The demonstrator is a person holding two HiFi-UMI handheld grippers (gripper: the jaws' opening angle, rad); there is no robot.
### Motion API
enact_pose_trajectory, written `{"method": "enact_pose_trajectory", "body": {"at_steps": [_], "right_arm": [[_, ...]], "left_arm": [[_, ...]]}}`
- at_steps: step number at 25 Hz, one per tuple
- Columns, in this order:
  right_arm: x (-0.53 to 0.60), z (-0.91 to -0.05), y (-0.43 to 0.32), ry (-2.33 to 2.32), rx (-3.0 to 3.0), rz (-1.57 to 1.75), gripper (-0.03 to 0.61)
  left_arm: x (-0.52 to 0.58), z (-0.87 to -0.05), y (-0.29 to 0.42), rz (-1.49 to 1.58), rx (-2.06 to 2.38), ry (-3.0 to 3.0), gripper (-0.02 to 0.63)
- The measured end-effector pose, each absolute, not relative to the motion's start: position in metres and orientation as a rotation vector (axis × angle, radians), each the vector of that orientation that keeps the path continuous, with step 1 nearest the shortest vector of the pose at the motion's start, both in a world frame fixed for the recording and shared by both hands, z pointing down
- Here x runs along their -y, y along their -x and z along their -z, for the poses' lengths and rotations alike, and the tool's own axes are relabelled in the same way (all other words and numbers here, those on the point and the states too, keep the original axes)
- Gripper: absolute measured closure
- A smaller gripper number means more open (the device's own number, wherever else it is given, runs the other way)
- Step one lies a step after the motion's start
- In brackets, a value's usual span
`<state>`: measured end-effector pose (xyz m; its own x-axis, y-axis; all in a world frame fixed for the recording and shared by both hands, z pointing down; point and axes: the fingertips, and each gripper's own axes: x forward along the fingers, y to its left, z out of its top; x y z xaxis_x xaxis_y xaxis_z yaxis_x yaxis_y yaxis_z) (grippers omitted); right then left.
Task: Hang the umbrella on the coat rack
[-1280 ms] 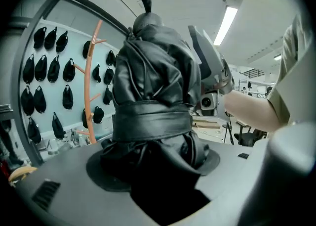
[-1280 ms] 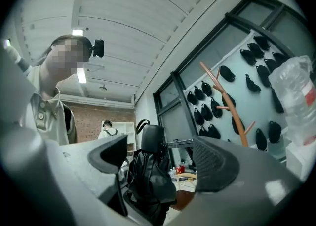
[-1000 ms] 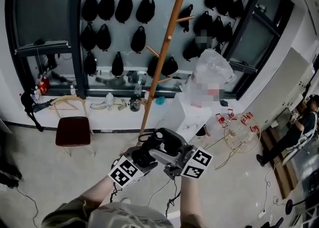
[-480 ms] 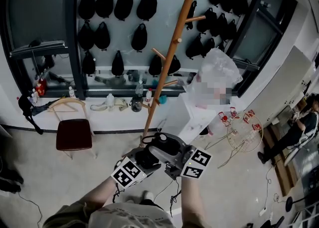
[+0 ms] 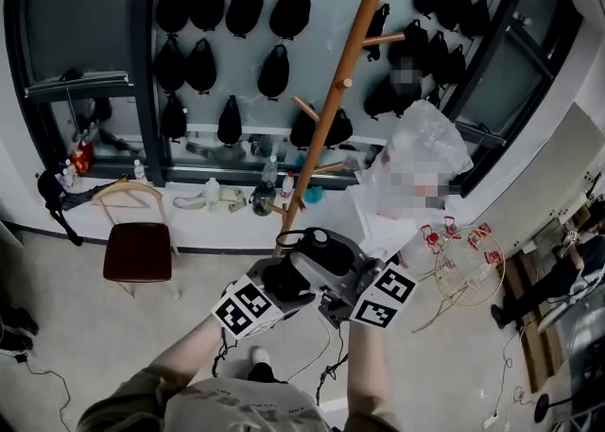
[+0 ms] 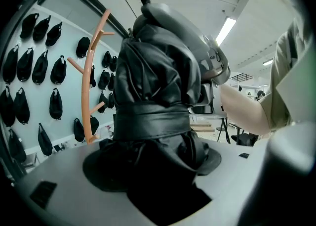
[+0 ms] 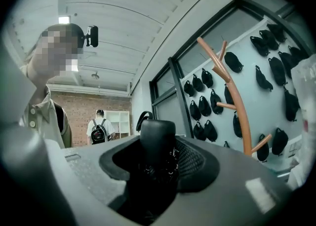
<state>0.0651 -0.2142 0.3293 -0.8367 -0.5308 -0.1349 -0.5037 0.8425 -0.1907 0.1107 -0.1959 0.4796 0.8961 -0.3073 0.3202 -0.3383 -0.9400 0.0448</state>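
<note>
Left claw (image 6: 158,180) is squeezing the umbrella (image 6: 155,121) by its soft canopy (image 6: 158,67), right claw (image 7: 153,180), just closing, is pinching its stiff handle (image 7: 157,138), likely the surer hold.

The umbrella (image 6: 153,96) is black, the coat rack (image 5: 332,104) orange-brown.

The left claw (image 6: 154,170) grips the umbrella (image 6: 158,81); right claw (image 7: 155,173), just closing, pinches its handle (image 7: 157,138).

Tall wooden coat rack (image 5: 333,113) centre frame; dark red chair (image 5: 138,252) lower left; folded black umbrella (image 5: 319,237) bottom centre, before rack.
</note>
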Motion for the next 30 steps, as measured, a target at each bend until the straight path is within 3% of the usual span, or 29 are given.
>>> {"method": "enact_pose_trajectory", "body": {"at_steps": [9, 12, 18, 24, 30], "right_arm": [[0.284, -0.288, -0.118, 0.744, -2.838, 0.177, 0.371], [0.305, -0.276, -0.138, 0.724, -2.831, 0.151, 0.371], [0.338, -0.258, -0.16, 0.687, -2.821, 0.116, 0.371], [0.348, -0.25, -0.158, 0.654, -2.819, 0.099, 0.371], [0.359, -0.239, -0.158, 0.681, -2.785, 0.092, 0.371]], "left_arm": [[0.274, -0.436, -0.16, -0.4, 0.665, -3.0, 0.277], [0.303, -0.422, -0.17, -0.375, 0.81, -3.011, 0.24], [0.337, -0.407, -0.167, -0.275, 1.027, -3.008, 0.175], [0.338, -0.416, -0.142, -0.219, 1.069, -2.93, 0.167], [0.329, -0.45, -0.143, -0.415, 0.942, -2.936, 0.169]]}}
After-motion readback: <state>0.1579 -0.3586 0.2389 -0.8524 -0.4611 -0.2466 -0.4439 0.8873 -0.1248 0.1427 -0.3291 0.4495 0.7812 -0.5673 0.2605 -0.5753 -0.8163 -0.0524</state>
